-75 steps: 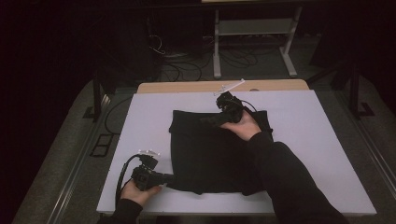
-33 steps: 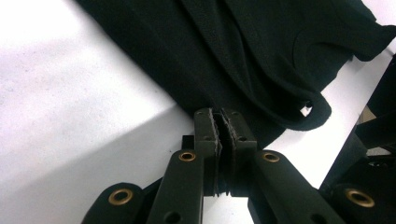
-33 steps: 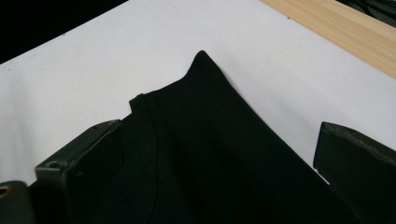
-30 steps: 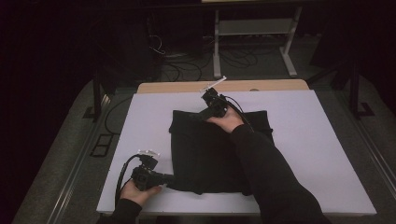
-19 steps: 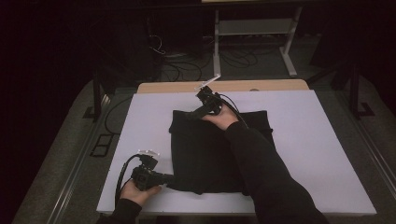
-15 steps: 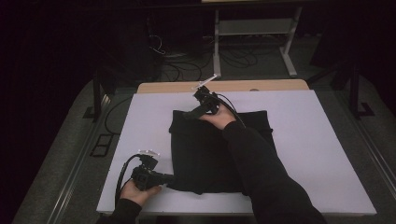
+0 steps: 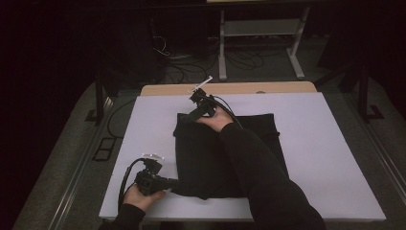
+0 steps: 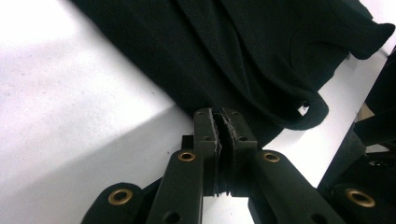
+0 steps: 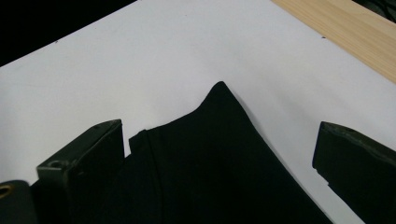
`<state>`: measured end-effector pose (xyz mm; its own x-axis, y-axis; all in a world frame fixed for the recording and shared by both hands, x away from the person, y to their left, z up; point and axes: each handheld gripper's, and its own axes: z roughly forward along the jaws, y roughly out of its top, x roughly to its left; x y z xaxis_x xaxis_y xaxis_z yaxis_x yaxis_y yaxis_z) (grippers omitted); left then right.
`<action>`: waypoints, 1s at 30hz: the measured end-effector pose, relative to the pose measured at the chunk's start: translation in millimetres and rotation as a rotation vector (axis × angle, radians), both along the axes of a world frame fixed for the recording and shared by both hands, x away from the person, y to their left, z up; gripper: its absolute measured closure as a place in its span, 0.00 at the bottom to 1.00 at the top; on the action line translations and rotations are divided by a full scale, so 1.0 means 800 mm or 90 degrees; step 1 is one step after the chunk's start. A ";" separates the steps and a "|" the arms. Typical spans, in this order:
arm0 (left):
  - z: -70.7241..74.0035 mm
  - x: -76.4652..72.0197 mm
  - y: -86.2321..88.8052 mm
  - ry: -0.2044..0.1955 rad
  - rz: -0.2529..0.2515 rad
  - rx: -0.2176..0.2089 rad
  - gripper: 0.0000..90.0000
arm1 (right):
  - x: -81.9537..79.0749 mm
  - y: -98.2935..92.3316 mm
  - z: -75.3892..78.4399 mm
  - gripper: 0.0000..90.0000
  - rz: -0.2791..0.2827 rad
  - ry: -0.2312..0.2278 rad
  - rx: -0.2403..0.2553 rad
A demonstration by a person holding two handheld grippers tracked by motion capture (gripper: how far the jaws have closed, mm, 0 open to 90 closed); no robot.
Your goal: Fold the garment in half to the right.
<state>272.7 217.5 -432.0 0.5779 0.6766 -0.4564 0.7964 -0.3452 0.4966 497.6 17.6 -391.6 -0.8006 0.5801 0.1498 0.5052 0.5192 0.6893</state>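
A folded black cloth garment (image 7: 225, 153) lies mid-counter on the white counter (image 7: 325, 143), its near-left corner pinched by the left gripper (image 7: 173, 182) by the counter's near edge, while the right gripper (image 7: 190, 116), fingers (image 9: 79, 172) spread, hovers over its far-left corner.

A dark lab or studio: a white table (image 7: 325, 158), loose cables (image 7: 249, 60) on the floor, a metal stand (image 7: 261, 31) behind.

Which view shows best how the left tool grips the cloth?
The left gripper view: the left tool is shut on the black cloth edge. The high view shows that grip small; the right gripper view shows another corner.
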 end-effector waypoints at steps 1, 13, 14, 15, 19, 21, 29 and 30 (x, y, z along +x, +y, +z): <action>0.000 0.000 0.000 0.001 -0.001 0.000 0.93 | 0.001 0.002 -0.001 0.02 0.000 -0.002 -0.003; 0.000 0.001 -0.001 0.002 -0.003 -0.002 0.93 | 0.010 0.025 -0.010 0.02 0.008 0.006 -0.010; 0.000 0.001 -0.001 0.002 -0.004 -0.002 0.93 | 0.011 0.026 -0.011 0.02 0.005 0.007 -0.011; 0.000 0.001 -0.001 0.001 -0.004 -0.003 0.93 | 0.013 0.027 -0.012 0.02 0.010 0.006 -0.015; -0.001 0.002 -0.001 0.003 -0.005 -0.003 0.93 | 0.018 0.032 -0.014 0.02 0.002 0.010 -0.013; -0.001 0.002 -0.002 0.004 -0.005 -0.003 0.93 | 0.019 0.035 -0.016 0.02 0.005 0.010 -0.016; -0.001 0.002 -0.002 0.006 -0.004 -0.001 0.93 | 0.023 0.046 -0.023 0.02 0.013 0.010 -0.027; -0.001 0.002 -0.002 0.005 -0.004 -0.001 0.93 | 0.024 0.047 -0.024 0.02 0.015 0.010 -0.028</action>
